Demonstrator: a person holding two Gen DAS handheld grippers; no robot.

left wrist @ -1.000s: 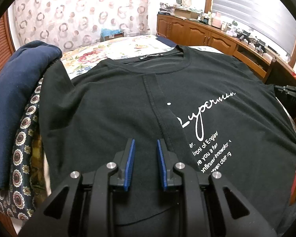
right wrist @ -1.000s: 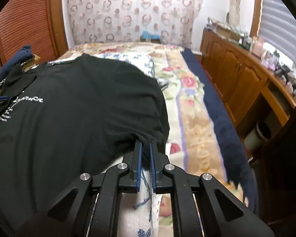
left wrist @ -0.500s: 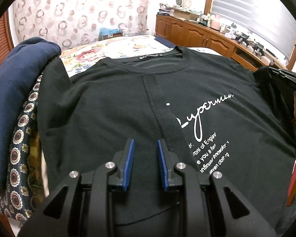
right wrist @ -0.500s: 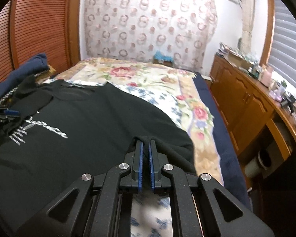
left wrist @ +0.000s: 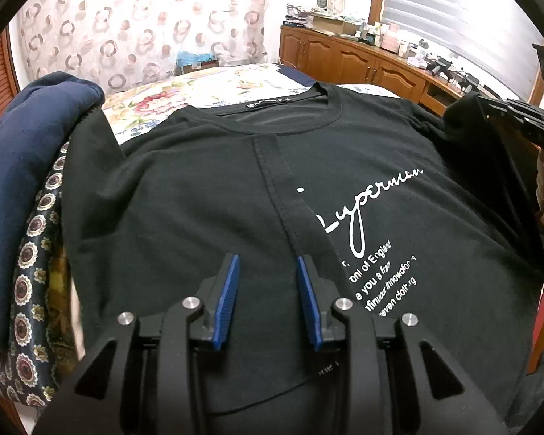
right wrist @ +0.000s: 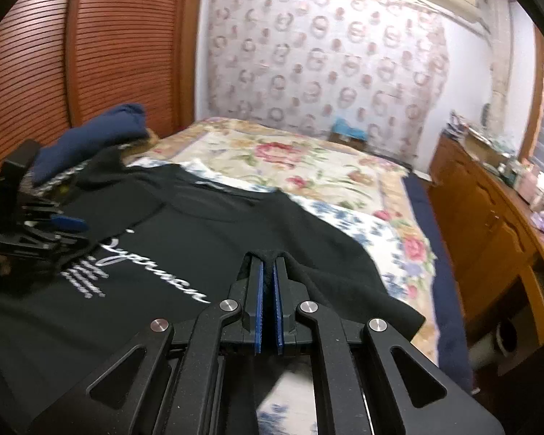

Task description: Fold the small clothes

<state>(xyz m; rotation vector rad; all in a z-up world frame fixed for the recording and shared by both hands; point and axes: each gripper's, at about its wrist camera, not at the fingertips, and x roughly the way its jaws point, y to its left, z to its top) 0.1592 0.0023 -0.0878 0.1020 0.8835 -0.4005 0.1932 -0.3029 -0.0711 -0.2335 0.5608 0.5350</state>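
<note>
A black T-shirt (left wrist: 206,195) with white lettering lies spread front-up on the bed (right wrist: 308,156), over the flowered bedspread, its collar toward the patterned curtain (right wrist: 326,58) at the far wall. The left side of the shirt is already folded in, so a sleeve edge runs down the middle of the chest. The left claw (left wrist: 267,282) hangs just above that folded part, its blue pads standing apart with nothing between them. The right claw (right wrist: 267,272) has its pads pressed together on a pinch of the shirt's right sleeve or edge, lifted off the bedspread so the cloth drapes down from it on both sides. In the left camera's view the right claw shows at the far right with black cloth hanging from it. A navy garment (left wrist: 21,152) and a dark patterned cloth (left wrist: 32,264) are heaped beside the shirt's left side. A wooden cabinet (right wrist: 489,224) runs along the right of the bed.
</note>
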